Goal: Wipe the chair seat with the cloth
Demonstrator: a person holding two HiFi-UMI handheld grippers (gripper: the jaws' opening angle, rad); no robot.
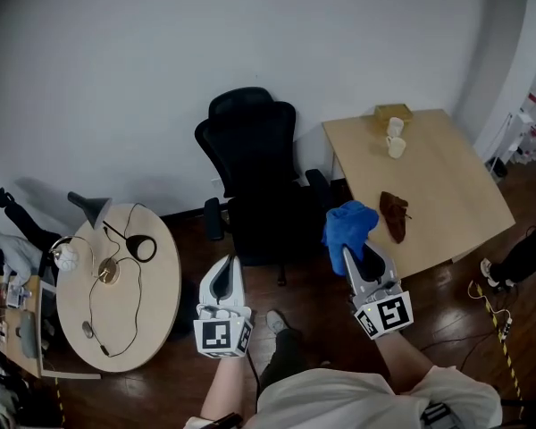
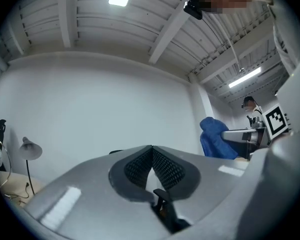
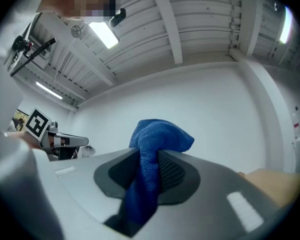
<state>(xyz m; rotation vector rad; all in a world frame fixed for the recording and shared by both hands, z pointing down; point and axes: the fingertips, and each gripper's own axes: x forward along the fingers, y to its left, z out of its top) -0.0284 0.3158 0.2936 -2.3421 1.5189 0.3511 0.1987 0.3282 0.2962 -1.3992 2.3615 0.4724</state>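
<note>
The cloth [image 1: 348, 224], blue and bunched, was clamped between the jaws of the right gripper [image 1: 352, 257]. In the head view it sat at the right edge of the black chair [image 1: 250, 164], over the gap between the seat and the wooden tabletop [image 1: 447, 186]. The left gripper [image 1: 225, 273] hung near the chair's front left with its jaws pressed together on nothing, while two cups [image 1: 395, 139] and a brown object [image 1: 395, 214] lay on the tabletop.
</note>
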